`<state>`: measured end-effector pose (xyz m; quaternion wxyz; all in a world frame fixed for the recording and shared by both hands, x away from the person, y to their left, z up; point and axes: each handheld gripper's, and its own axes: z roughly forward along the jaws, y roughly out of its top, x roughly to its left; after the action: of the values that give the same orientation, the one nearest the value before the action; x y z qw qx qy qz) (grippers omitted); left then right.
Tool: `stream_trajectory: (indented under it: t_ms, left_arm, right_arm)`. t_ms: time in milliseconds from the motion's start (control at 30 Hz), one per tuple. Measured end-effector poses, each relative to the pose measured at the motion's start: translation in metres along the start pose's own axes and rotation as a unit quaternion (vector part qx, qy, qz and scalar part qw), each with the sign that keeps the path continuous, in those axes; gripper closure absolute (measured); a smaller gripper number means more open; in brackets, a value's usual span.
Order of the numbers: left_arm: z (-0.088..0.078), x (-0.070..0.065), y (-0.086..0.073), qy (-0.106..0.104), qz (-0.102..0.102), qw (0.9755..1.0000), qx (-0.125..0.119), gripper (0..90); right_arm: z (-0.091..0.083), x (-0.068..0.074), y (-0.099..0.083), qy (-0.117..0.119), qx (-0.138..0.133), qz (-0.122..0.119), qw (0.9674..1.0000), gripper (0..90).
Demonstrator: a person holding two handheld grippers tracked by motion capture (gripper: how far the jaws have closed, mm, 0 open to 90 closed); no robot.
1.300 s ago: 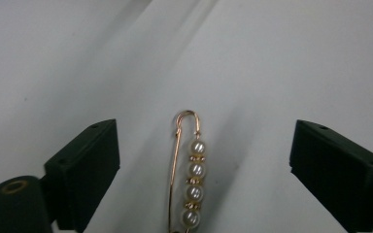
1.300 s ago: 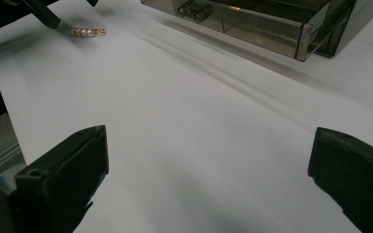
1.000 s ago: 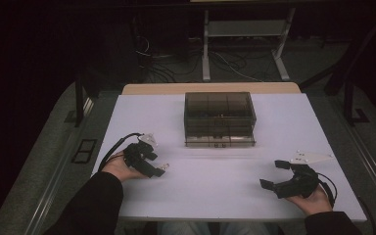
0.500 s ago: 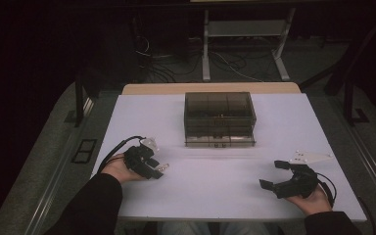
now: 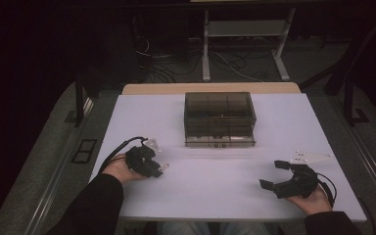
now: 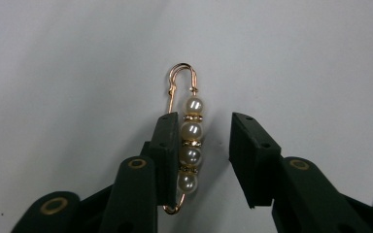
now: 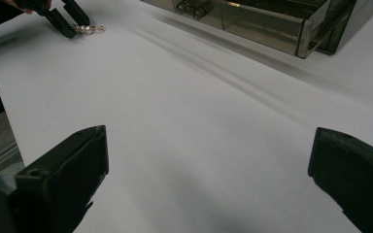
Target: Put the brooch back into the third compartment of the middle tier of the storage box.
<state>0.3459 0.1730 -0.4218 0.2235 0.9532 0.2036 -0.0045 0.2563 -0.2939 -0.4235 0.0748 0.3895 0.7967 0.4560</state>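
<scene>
1. From the high view, one white table point(image 5: 215, 196) carries one smoky see-through box point(image 5: 219, 119) near its far edge, divided into compartments on top.
2. Two hands come in from the near edge. The left hand point(image 5: 120, 169) holds the left gripper point(image 5: 157, 169) low over the table at the left, and the right hand point(image 5: 316, 199) holds the right gripper point(image 5: 273, 175) at the right, well apart from it.
3. A small glint sits at the tip of the left gripper; from up here it is too small to tell what it is.
4. The left gripper view settles it: one gold brooch pin point(image 6: 187, 141) lies flat on the white table, strung with four pearls in a row and thin sparkly rings between them.
5. In that view the pin lies between the two black jaws. One jaw touches the pearls; the other stands off with a clear gap, so nothing is pinched. The jaws have just been closing in around it.
6. The right gripper view looks low across the table: its two jaws are spread wide with bare table between them.
7. That view shows the box from the side, with a latch point(image 7: 192, 7) on its front, and far off the left gripper with the pin at its tip.
</scene>
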Motion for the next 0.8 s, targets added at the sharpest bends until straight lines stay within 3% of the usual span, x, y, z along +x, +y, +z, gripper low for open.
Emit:
stream_trajectory:
  t_ms: [67,200,600,800]
  left_arm:
    - [0.0002,-0.001,0.0,0.008,0.019,0.9998,0.001,66.1]
    - [0.0003,-0.0025,-0.0001,0.026,0.033,0.9991,0.004,75.5]
    - [0.0003,-0.001,0.0011,0.024,0.012,0.9996,0.005,79.1]
    - [-0.002,0.0002,0.0015,0.009,0.0,1.0,-0.001,79.0]
  right_arm:
    - [0.0001,-0.0001,0.0,0.001,0.0,-0.001,1.0,0.7]
    - [-0.0011,-0.0024,-0.0002,0.0,-0.003,0.004,1.0,0.7]
    - [-0.0024,-0.0043,-0.0004,-0.002,-0.004,0.009,0.9999,0.7]
    - [-0.0037,-0.0047,-0.0007,-0.004,-0.007,0.009,0.9999,0.7]
